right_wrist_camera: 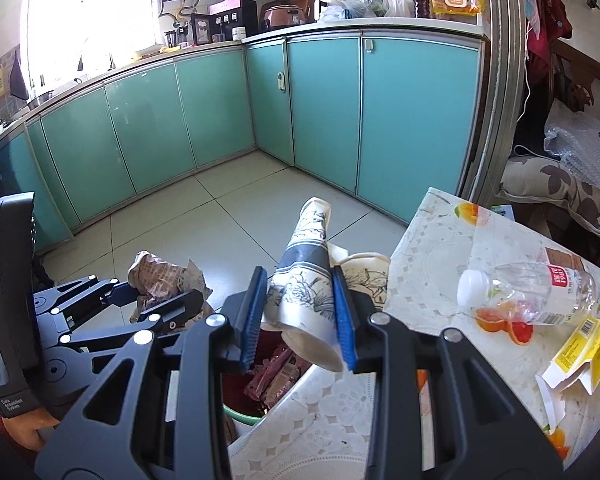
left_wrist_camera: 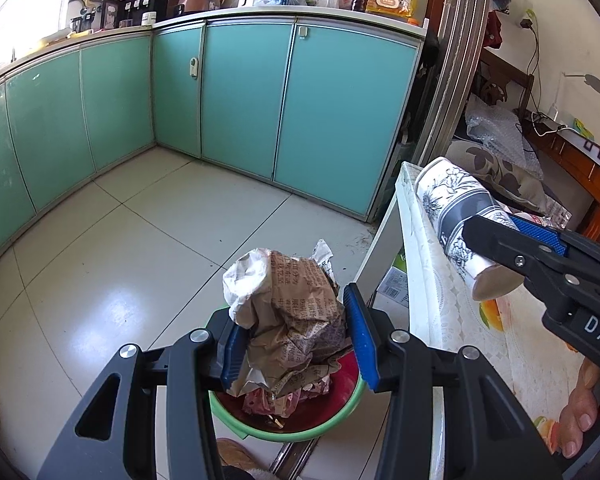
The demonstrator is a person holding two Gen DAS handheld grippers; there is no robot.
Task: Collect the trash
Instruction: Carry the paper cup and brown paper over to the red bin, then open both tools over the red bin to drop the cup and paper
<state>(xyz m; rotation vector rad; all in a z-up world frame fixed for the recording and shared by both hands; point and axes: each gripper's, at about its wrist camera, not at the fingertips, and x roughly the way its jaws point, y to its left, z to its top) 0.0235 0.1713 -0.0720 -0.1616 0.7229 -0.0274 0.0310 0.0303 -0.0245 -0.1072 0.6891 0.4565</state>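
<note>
Two views split the scene between them. Only the right wrist view shows the table (right_wrist_camera: 440, 240) top with its litter — a clear plastic bottle (right_wrist_camera: 528, 292) lying on its side with a white cap, and a torn yellow carton (right_wrist_camera: 580, 352) near the table's right edge. Only the left wrist view shows the green rim of the trash bin (left_wrist_camera: 340, 420) clearly, standing on the floor just beside the table's edge, with red wrappers inside.

The left claw (left_wrist_camera: 296, 344) is clamped on a crumpled paper wad (left_wrist_camera: 288, 308), brown and white with printed text; its blue pads press both sides of the wad, which hangs directly over the bin's mouth. In the right wrist view this claw appears at lower left, the paper bunched at its tip.

The right claw (right_wrist_camera: 300, 316) is closed on a squashed paper cup (right_wrist_camera: 304, 280), white with grey floral print and a dark band. The cup is gripped near its base, the mouth pointing away from the camera — tilted rather than upright. In the left wrist view it is held above the table's edge, while the right wrist view shows its base over the bin's near side.
</note>
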